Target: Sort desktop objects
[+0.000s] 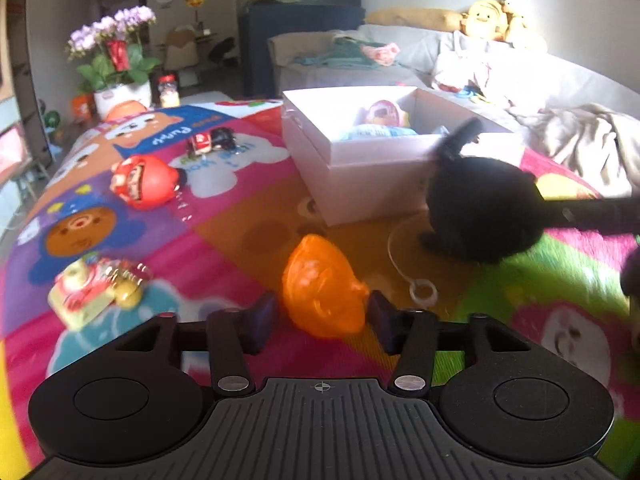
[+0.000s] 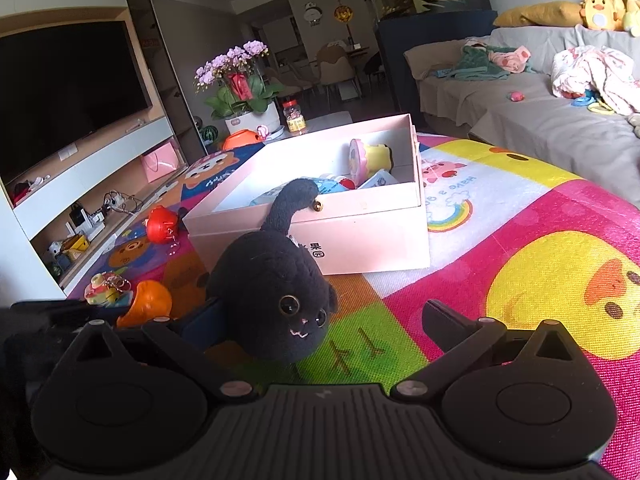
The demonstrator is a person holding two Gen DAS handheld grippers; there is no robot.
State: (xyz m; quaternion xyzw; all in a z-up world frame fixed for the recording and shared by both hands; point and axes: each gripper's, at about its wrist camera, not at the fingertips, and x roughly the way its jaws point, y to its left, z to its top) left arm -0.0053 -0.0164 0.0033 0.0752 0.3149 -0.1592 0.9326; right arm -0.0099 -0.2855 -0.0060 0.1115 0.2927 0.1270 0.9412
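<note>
While both my jaws stand spread and hold nothing, the pink box (image 2: 320, 216) waits just behind the black plush cat (image 2: 272, 300) on the counter (image 2: 520, 216). My right gripper (image 2: 320, 328) has the cat against one finger only, the other well clear, so closing could shove it sideways. My left gripper (image 1: 320, 322) straddles the orange toy (image 1: 320, 292), which looks slick and may squirt out. Only the left view shows the cat's looped cord (image 1: 404, 264); only the right shows its face.
</note>
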